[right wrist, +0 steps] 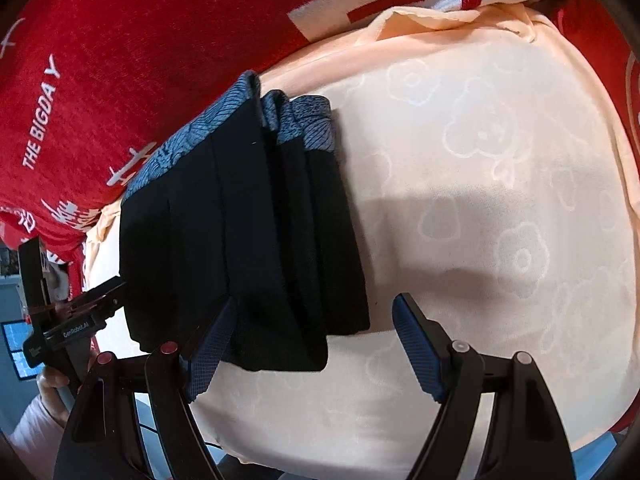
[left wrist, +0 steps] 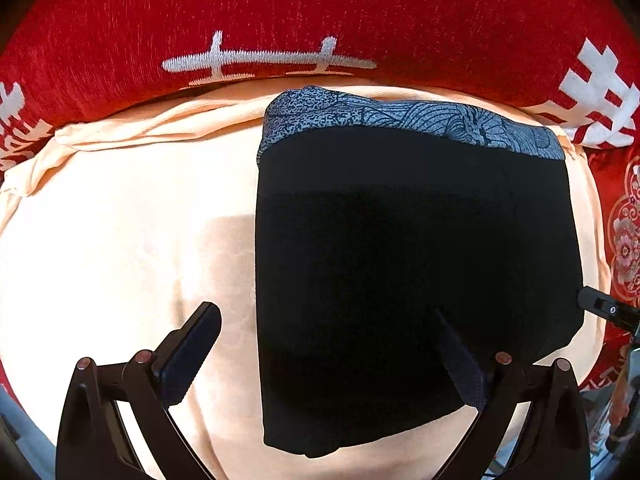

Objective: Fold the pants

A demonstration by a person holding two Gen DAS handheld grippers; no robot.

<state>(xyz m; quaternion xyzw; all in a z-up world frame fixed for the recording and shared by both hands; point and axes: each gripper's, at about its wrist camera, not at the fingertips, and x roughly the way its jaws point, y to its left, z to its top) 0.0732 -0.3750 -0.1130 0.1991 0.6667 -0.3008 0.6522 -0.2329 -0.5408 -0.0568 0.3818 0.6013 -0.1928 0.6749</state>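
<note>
The black pants [left wrist: 412,264] with a blue-grey patterned waistband [left wrist: 400,120] lie folded in a compact stack on a peach cloth [left wrist: 120,240]. In the right wrist view the pants [right wrist: 240,240] show several folded layers. My left gripper [left wrist: 328,356] is open, its jaws spread above the near edge of the pants, holding nothing. My right gripper [right wrist: 316,348] is open over the pants' near right corner, holding nothing. The left gripper also shows at the left edge of the right wrist view [right wrist: 76,312].
The peach cloth [right wrist: 480,200] covers a rounded surface. A red blanket with white lettering [left wrist: 280,20] lies behind it and shows in the right wrist view [right wrist: 120,80]. A tip of the right gripper [left wrist: 608,308] shows at the right edge.
</note>
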